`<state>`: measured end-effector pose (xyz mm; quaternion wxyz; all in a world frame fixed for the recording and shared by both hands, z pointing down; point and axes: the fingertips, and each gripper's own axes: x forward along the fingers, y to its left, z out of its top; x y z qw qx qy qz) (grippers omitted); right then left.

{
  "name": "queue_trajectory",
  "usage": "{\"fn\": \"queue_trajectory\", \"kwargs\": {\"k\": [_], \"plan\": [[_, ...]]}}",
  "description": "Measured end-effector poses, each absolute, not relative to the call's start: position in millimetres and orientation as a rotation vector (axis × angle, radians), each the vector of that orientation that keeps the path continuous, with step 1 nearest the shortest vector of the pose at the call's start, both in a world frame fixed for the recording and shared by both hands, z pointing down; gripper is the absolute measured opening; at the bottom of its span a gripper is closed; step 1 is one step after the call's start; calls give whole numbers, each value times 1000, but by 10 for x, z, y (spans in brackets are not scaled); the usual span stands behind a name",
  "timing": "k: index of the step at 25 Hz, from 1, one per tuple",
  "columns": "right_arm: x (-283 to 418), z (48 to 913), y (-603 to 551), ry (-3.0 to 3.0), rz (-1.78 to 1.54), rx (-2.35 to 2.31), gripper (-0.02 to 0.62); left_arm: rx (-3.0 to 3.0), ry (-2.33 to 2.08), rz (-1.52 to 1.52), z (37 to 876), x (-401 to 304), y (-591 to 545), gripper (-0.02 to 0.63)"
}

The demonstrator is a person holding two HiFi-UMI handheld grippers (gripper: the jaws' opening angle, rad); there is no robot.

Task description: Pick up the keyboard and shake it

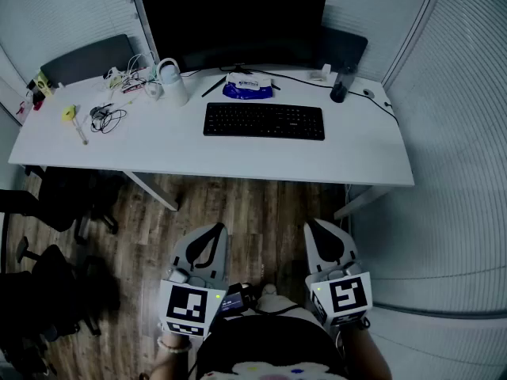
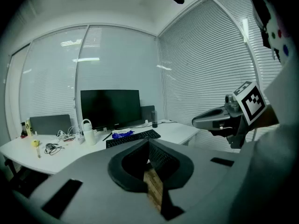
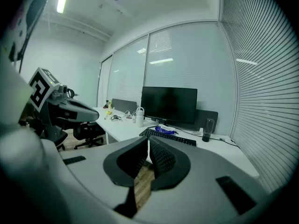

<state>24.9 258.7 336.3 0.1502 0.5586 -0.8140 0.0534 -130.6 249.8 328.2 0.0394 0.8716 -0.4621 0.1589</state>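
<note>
**Both grippers closed and empty, well short of the desk**

Nearest the person's body, the left gripper (image 1: 212,232) and the right gripper (image 1: 315,229) hang side by side over the wooden floor (image 1: 253,200). Each has its jaws pressed together with nothing between them. Dark office chairs (image 1: 47,212) stand to the left, beside the desk leg.

Beyond the floor gap is the white desk (image 1: 372,157). The black keyboard (image 1: 264,121) lies flat near the middle of it, well apart from both grippers, with bare desk in front of it.

Just behind the keyboard lies a blue packet (image 1: 248,90). To its left are a white bottle (image 1: 171,81) and tangled cables (image 1: 107,117). A dark tumbler (image 1: 340,89) stands to the right. The black monitor (image 1: 234,22) stands at the back.
</note>
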Motion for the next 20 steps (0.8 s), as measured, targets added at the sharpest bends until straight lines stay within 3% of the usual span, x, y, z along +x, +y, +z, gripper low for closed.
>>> {"fn": "queue_trajectory", "kwargs": {"k": [20], "plan": [[414, 3353, 2704, -2412, 193, 1562, 40, 2662, -1425, 497, 3278, -1055, 2589, 15]]}}
